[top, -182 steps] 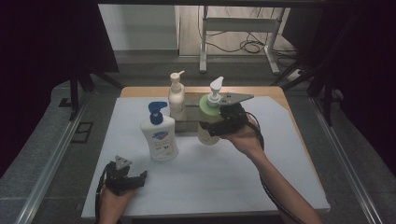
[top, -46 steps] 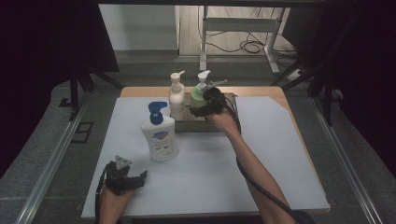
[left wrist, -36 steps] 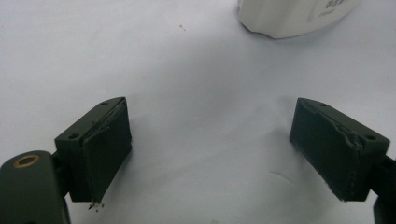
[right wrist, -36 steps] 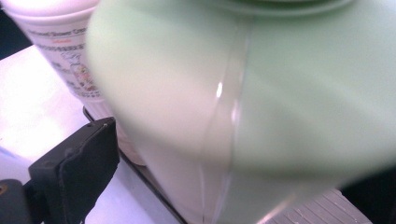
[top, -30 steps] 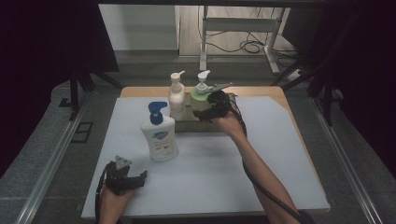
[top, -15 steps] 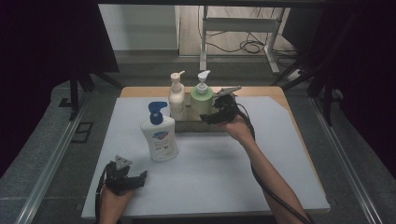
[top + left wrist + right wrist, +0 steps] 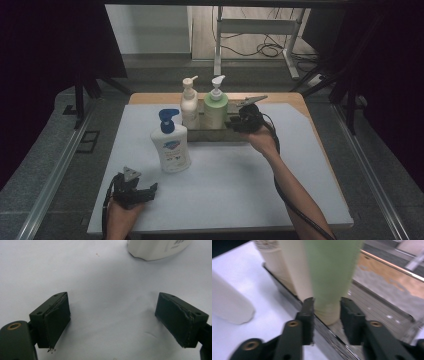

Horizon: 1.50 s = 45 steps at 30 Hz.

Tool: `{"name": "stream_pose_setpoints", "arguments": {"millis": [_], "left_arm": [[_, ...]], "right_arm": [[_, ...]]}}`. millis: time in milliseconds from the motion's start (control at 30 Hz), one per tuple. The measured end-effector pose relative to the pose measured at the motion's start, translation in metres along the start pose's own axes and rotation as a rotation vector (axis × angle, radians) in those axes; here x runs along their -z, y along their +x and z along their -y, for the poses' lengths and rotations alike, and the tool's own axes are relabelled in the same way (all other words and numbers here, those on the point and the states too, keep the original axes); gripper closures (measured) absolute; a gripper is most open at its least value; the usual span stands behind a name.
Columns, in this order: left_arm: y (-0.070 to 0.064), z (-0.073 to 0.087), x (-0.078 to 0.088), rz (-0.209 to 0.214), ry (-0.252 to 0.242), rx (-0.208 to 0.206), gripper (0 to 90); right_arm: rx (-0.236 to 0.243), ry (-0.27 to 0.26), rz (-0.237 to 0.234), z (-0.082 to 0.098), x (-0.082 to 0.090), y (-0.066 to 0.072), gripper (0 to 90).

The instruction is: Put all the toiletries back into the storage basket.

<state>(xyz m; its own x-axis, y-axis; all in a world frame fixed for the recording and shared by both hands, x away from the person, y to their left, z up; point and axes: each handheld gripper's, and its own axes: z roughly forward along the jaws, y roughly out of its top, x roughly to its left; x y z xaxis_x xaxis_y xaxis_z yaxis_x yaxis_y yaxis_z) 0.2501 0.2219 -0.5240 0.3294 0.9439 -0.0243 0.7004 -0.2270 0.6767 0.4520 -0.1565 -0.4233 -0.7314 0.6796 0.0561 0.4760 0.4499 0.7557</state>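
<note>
Green bottle [image 7: 215,109] stands upright, spout up, just beside the narrowed, empty right gripper [image 7: 235,123].

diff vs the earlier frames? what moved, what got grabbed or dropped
The right gripper carried the green bottle from the table into the tray, beside the cream bottle, let go and backed off to the right. Its jaws have just been closing, nothing between them. Unchanged: left gripper open, blue-pump bottle.

A: Where's the green pump bottle [image 7: 216,109]?
B: Upright in the metal tray [image 7: 210,135] at the bench's far side, just beside the cream pump bottle [image 7: 189,105]
A: Its look?
B: Pale green body, white pump
</note>
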Motion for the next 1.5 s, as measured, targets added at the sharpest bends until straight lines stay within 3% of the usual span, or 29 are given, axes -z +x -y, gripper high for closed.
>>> {"name": "stream_pose_setpoints", "arguments": {"millis": [100, 200, 667, 1133, 1500], "left_arm": [[0.0, 0.0, 0.0, 0.0, 0.0, 0.0, 12.4], [0.0, 0.0, 0.0, 0.0, 0.0, 0.0, 12.3], [0.0, 0.0, 0.0, 0.0, 0.0, 0.0, 12.3], [0.0, 0.0, 0.0, 0.0, 0.001, 0.0, 12.3], [0.0, 0.0, 0.0, 0.0, 0.0, 0.001, 12.4]], "right_arm": [[-0.013, -0.001, 0.035, 0.0, -0.001, -0.003, 81.0], [-0.022, 0.002, 0.039, 0.001, -0.004, -0.006, 89.4], [-0.088, 0.033, 0.107, -0.002, -0.029, -0.013, 89.4], [-0.145, 0.052, 0.084, -0.001, -0.04, -0.018, 89.1], [-0.127, 0.069, 0.071, -0.005, -0.045, -0.011, 88.2]]}}
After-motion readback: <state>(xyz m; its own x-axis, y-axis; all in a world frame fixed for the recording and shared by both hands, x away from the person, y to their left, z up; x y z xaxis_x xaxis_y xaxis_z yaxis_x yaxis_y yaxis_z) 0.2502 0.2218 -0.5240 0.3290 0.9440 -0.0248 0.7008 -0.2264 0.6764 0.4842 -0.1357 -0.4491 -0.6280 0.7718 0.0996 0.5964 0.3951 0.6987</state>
